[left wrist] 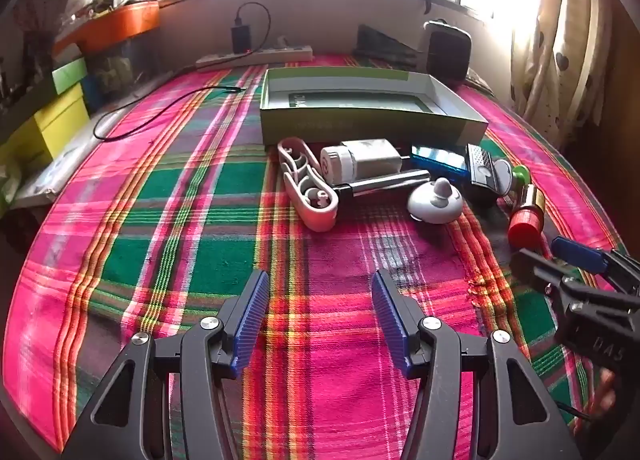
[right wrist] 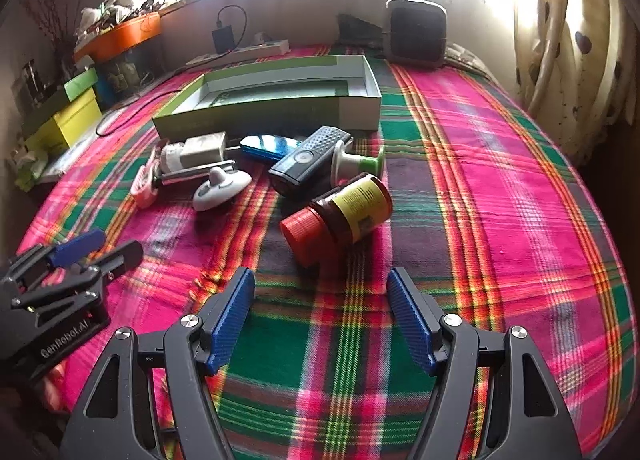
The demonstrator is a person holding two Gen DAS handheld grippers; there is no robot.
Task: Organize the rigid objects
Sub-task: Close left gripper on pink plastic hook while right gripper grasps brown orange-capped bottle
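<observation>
A shallow green cardboard box (left wrist: pixel 372 126) (right wrist: pixel 260 116) lies open on the plaid cloth. In front of it sits a heap of small objects: a pink plastic holder (left wrist: pixel 308 188), a white adapter (left wrist: pixel 360 160) (right wrist: pixel 192 152), a metal rod (left wrist: pixel 384 182), a blue case (left wrist: pixel 440 162) (right wrist: pixel 268 146), a black remote (right wrist: pixel 308 160), a white knob (left wrist: pixel 436 202) (right wrist: pixel 220 188), a green-and-white piece (right wrist: pixel 356 164) and a brown jar with a red lid (right wrist: pixel 340 216) (left wrist: pixel 526 220) on its side. My left gripper (left wrist: pixel 320 300) is open over bare cloth. My right gripper (right wrist: pixel 320 296) is open just short of the jar.
A power strip (left wrist: pixel 256 56) with a black charger and cable lies at the back by the wall. A dark speaker-like box (right wrist: pixel 416 32) stands at the back right. Coloured boxes (left wrist: pixel 60 108) and an orange tray (left wrist: pixel 120 26) line the left side. Curtains hang at the right.
</observation>
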